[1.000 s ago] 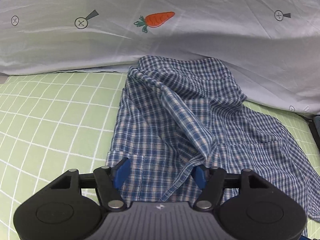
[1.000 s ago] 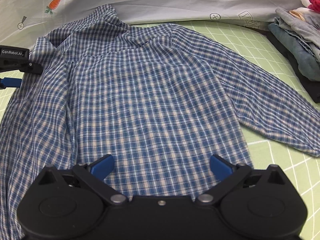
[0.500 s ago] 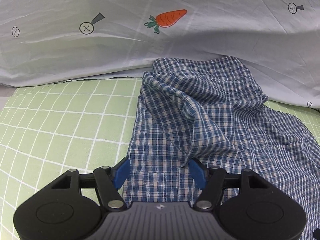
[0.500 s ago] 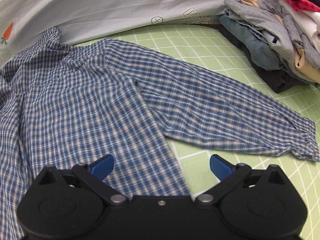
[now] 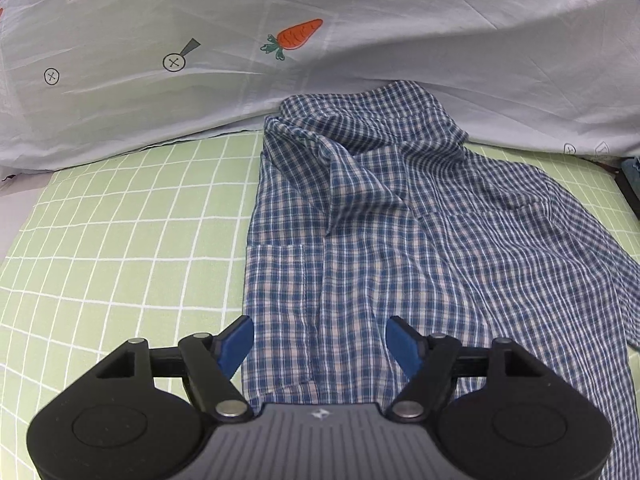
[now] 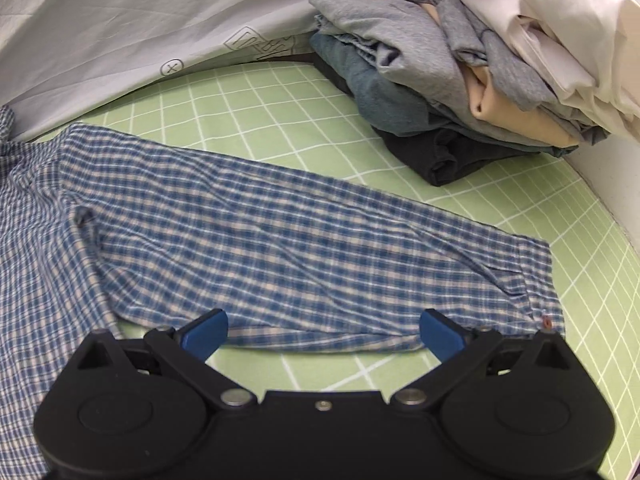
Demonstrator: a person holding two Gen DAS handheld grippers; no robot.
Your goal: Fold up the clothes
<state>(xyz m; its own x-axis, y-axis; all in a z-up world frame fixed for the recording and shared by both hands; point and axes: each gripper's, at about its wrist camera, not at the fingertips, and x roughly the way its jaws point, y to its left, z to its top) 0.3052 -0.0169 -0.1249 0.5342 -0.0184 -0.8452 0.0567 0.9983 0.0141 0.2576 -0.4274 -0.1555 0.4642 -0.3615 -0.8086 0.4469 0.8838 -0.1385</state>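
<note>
Shirt, blue check, spread on green grid bed sheet, collar against pale printed sheet reading "OK HERE"; sleeve stretched toward stacked clothes. Open bedding left of hem. Left gripper opening over fabric, pinching nothing; right gripper wide apart, empty.

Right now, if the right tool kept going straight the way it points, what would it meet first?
Most likely the shirt sleeve, stretched flat across the green sheet just ahead of the open right tool. The clothes pile lies farther back and to the right, though depth is hard to judge.
</note>
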